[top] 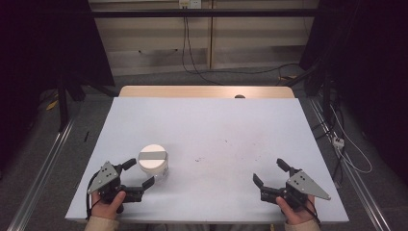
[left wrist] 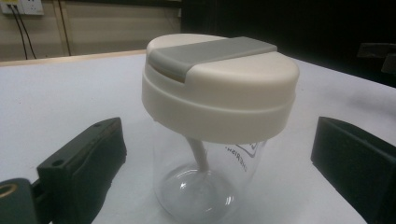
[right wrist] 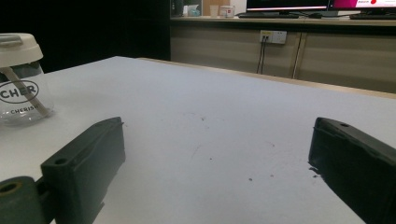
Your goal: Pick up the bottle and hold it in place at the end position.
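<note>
A clear glass jar (top: 154, 166) with a cream lid and a grey flip tab stands upright on the white table top (top: 207, 134), at the near left. In the left gripper view the jar (left wrist: 219, 121) sits between the two spread jaws, and a pale stick leans inside it. My left gripper (top: 139, 174) is open around the jar's near side, with gaps on both sides. My right gripper (top: 272, 172) is open over bare table at the near right, nothing between its jaws. The right gripper view has the jar (right wrist: 21, 79) far off at its left edge.
Small dark specks (top: 226, 143) mark the middle of the table. A wooden strip (top: 207, 91) runs along the far edge. Cables (top: 190, 57) trail over the floor behind, and metal rails (top: 43, 168) flank the table on both sides.
</note>
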`<state>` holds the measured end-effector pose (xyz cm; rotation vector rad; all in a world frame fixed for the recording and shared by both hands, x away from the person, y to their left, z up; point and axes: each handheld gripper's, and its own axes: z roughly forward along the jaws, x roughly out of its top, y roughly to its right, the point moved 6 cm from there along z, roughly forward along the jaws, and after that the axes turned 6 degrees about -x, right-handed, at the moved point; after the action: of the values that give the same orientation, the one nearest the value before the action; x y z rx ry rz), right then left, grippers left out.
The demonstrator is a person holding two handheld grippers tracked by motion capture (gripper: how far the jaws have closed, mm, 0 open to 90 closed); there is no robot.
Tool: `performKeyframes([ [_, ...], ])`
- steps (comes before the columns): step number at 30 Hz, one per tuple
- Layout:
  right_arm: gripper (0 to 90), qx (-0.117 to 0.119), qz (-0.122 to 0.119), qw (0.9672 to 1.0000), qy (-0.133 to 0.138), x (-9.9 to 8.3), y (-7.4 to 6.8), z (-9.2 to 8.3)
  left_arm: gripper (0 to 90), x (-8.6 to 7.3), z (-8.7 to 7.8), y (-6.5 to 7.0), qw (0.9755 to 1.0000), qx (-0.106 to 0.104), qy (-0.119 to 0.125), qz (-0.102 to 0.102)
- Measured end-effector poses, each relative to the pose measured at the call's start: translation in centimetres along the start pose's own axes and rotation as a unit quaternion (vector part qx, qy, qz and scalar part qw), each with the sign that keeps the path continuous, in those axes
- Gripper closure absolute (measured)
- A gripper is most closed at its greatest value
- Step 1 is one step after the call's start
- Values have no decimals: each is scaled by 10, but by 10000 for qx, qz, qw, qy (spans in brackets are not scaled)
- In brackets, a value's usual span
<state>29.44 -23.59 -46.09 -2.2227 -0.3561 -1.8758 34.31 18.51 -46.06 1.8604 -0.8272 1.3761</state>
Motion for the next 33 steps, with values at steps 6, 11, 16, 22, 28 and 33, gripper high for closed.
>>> performKeyframes([
  [6, 31, 15, -37, 10000, -17, 0, -1, 1, 28, -1, 0, 0, 10000, 11, -77, 40],
  [11, 32, 33, -58, 10000, -32, -1, -3, 2, 27, -2, 1, 1, 9999, 13, -123, 45],
  [16, 32, 27, -62, 10000, -14, 0, -2, 2, 28, -4, 3, 1, 9997, 46, -244, 75],
  [22, 32, 36, -63, 10000, -32, -1, -2, 3, 29, -6, 8, 1, 9991, 137, -394, 61],
  [28, 33, 42, -82, 9999, -41, -1, -4, 5, 32, -4, 16, 0, 9984, 277, -493, 25],
  [33, 33, 59, -101, 9999, -50, -1, -6, 5, 34, -4, 23, 2, 9979, 327, -558, -17],
])
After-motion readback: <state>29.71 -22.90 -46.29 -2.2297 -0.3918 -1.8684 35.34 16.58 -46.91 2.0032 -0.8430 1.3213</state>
